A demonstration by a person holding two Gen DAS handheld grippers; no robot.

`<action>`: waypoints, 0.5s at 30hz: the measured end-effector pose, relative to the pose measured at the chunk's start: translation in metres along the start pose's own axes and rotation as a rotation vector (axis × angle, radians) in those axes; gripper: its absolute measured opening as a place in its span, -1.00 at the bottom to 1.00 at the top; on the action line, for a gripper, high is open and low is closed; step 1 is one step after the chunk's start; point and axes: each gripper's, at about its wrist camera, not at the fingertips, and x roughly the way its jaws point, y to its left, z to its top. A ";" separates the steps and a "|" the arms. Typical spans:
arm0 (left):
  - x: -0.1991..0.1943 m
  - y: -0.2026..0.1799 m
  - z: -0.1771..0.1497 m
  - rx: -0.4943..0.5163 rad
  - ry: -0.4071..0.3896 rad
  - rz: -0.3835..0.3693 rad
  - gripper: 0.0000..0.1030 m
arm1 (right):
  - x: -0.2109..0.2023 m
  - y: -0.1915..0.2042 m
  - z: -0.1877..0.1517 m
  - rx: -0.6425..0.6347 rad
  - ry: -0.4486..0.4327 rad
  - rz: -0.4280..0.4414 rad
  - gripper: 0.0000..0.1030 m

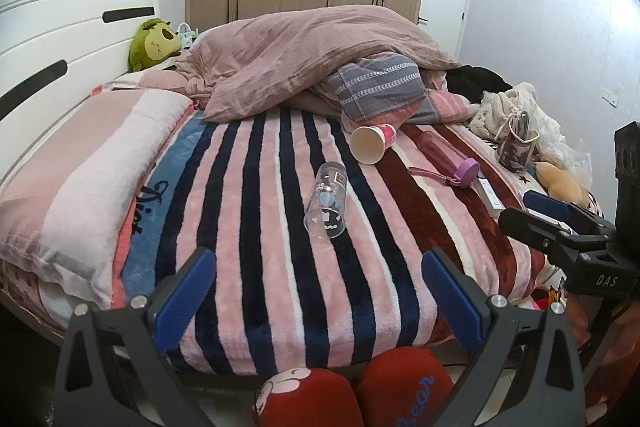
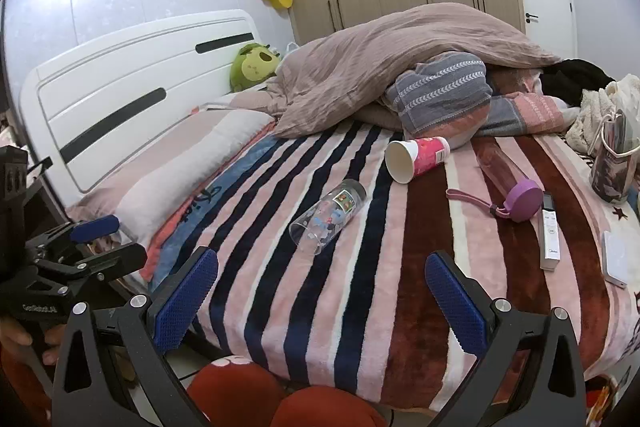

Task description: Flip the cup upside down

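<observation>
A clear glass cup with cartoon prints [image 1: 326, 201] lies on its side on the striped blanket, mouth toward me; it also shows in the right wrist view [image 2: 329, 215]. A pink paper cup [image 1: 372, 143] lies on its side farther back, white inside facing me, and shows in the right wrist view too [image 2: 416, 159]. My left gripper [image 1: 318, 275] is open and empty, short of the glass cup. My right gripper [image 2: 322, 275] is open and empty, also short of it. In the left wrist view the right gripper [image 1: 536, 211] is at the right.
A pink bottle with a purple lid [image 2: 508, 183] lies right of the cups, beside a white remote [image 2: 550, 231]. A heaped duvet [image 1: 312, 55] lies behind. A pillow [image 1: 80, 167] is at the left. Red slippers [image 1: 352, 395] are below the bed's edge.
</observation>
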 end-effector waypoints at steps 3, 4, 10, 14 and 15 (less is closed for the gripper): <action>0.002 0.000 0.000 0.001 0.002 -0.001 0.98 | 0.002 -0.002 0.000 0.002 0.001 0.004 1.00; 0.002 -0.001 0.000 0.000 0.003 -0.004 0.98 | 0.002 -0.002 0.000 0.001 0.001 0.003 1.00; 0.004 -0.002 0.000 -0.002 0.004 -0.011 0.98 | 0.002 -0.004 0.001 -0.002 0.001 -0.001 1.00; 0.004 -0.001 0.001 0.003 0.005 -0.015 0.98 | -0.001 -0.005 0.002 0.005 -0.008 0.004 1.00; 0.004 -0.002 0.000 0.004 0.006 -0.017 0.98 | -0.002 -0.005 0.003 0.004 -0.010 0.006 1.00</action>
